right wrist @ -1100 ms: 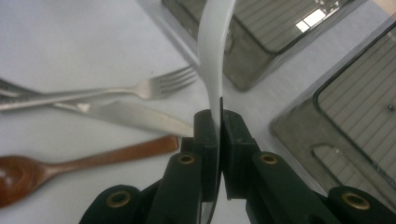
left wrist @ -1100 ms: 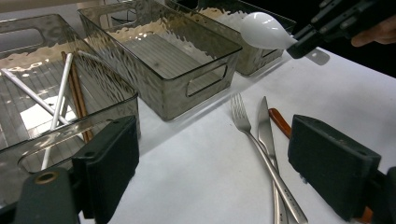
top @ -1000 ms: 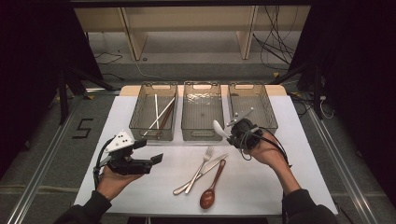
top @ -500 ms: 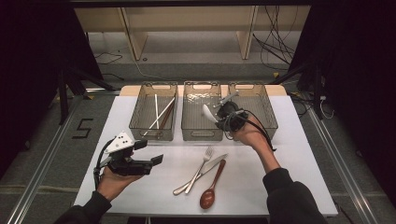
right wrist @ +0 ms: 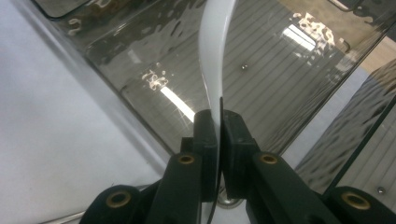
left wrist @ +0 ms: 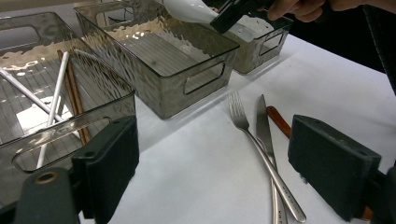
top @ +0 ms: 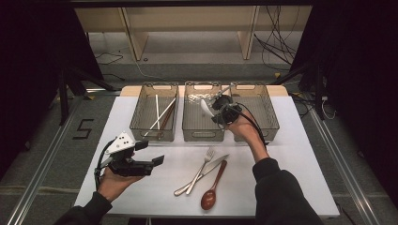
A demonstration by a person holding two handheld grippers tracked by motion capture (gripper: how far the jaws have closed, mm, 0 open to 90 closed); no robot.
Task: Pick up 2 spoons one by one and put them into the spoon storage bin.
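The white spoon [top: 205, 108] is pinched in the closed jaws of the right gripper [top: 220, 109] and now hangs over the middle bin [top: 202, 135]; a second ago it was lower and further right, in front of the right bin [top: 268, 117], so the hand has carried it up and left across the surface [top: 300, 154]. The left gripper [top: 157, 160] has not shifted: it rests at the near left with its jaws wide open and nothing between them.

From the right gripper view, the spoon's bowl is cut off at the top edge, so I see just a white strip [right wrist: 215, 51] rising from the pads. In the left gripper view the spoon's bowl [left wrist: 189, 9] is partly cut off at the top, and the right bin sits half hidden behind the gripper holding it.

The left bin [top: 141, 126] holds a few sticks [top: 159, 117], white and brown, lying crossed. The middle bin looks empty. I can't make out anything in the right bin. On the surface in front lie a fork [top: 202, 166], a knife [top: 211, 166] and a brown spoon [top: 211, 194].
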